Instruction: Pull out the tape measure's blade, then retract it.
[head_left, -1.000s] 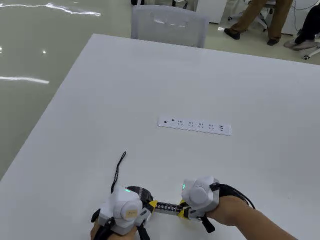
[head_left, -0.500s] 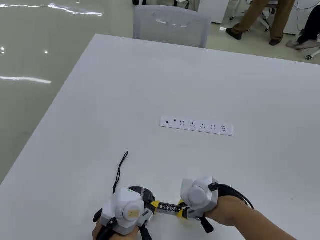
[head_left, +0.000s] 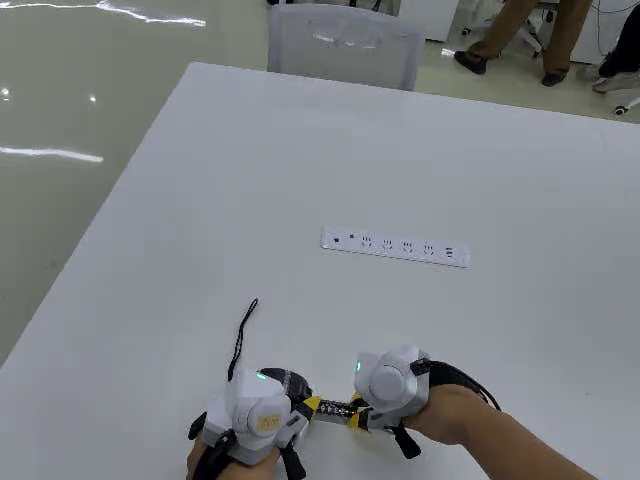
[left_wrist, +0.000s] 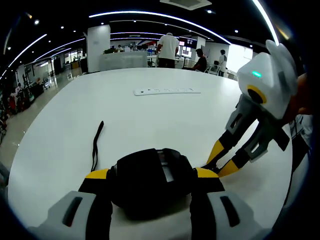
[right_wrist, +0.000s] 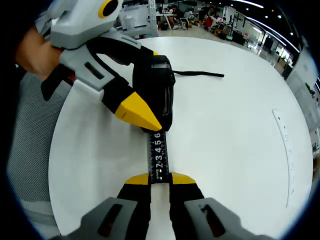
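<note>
1. While I hold both grippers low at the 6 o'clock edge of the desk (head_left: 300, 150), the left gripper (left_wrist: 152, 175) has its fingers clamped on either side of the black tape measure case (left_wrist: 150, 185).
2. The right gripper (right_wrist: 160, 179) has its fingers pinched tight on the tip of the blade (right_wrist: 158, 150), at 3 o'clock from the case in the head view.
3. I read numerals 1 to 6 between the case and those fingers, so I judge the pull-out begun but short. Any further extension and the whole retraction are left.
4. The case's wrist strap (head_left: 240, 335) lies slack on the desk, trailing toward 11 o'clock.
5. The desk is plain white, with a white power strip (head_left: 395, 246) at about 1 o'clock from the grippers, well apart from them.
6. A grey chair (head_left: 340, 45) stands past the far edge at 12 o'clock. Glossy floor (head_left: 60, 120) lies at 9 o'clock, and the legs of people show at 1 o'clock.
</note>
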